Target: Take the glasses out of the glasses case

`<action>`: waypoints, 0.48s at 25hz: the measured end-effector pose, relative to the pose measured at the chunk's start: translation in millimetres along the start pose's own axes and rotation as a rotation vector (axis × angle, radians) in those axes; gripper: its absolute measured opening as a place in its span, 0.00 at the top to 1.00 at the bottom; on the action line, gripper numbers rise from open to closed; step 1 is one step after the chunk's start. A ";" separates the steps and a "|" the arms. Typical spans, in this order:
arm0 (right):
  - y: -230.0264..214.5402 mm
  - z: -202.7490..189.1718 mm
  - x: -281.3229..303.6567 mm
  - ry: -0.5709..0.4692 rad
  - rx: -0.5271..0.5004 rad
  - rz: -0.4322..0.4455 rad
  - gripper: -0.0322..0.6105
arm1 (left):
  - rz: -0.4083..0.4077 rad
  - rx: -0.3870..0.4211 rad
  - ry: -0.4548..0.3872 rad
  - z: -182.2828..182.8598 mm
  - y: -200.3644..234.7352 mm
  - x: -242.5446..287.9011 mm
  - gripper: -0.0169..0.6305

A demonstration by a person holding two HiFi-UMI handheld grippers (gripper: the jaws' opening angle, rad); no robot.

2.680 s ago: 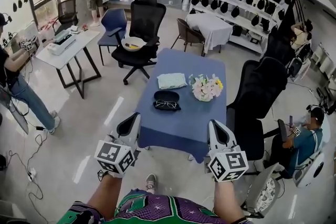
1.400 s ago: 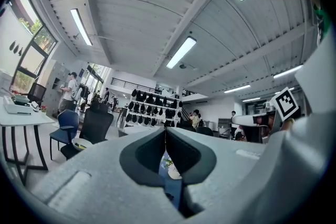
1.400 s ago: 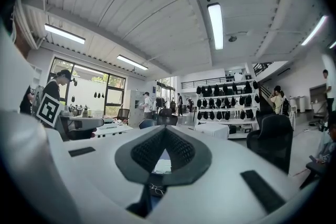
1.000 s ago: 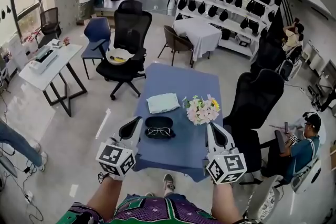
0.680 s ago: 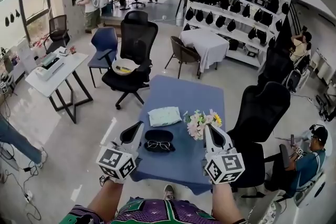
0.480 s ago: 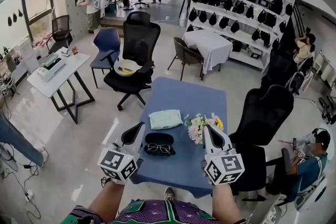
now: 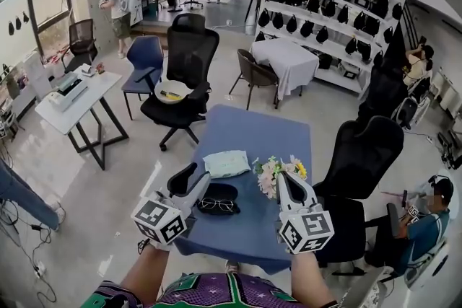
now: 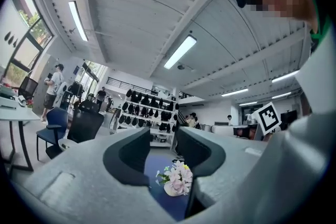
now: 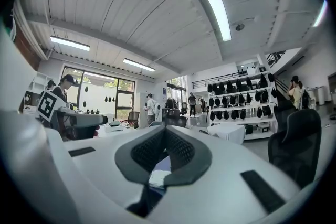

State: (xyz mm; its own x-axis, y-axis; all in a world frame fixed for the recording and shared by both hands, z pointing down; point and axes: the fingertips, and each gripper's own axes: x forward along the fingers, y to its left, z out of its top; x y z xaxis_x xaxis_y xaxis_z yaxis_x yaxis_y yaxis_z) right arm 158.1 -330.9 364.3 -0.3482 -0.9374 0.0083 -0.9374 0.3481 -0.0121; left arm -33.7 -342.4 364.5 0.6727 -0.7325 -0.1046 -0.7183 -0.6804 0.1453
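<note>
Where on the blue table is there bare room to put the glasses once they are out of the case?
The far half of the table, beyond the cloth and flowers, is bare. So is the near strip in front of the case. The middle band holding those three is crowded.

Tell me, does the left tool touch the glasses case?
Apart. In the left gripper view the left tool has just been opening its jaws, with nothing held; only distant flowers show between them. The glasses case lies lower, on the table.
</note>
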 end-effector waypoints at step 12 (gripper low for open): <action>-5.5 -8.3 -7.0 0.021 0.011 -0.033 0.95 | -0.024 0.032 0.134 -51.2 0.7 20.4 0.72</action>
State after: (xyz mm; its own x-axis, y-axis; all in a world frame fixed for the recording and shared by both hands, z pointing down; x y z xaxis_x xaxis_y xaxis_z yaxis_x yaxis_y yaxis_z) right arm 165.6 -326.2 372.6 -0.3175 -0.9478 0.0301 -0.9482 0.3169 -0.0221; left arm -11.4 -356.7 412.9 0.7062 -0.7076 0.0251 -0.7053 -0.6999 0.1124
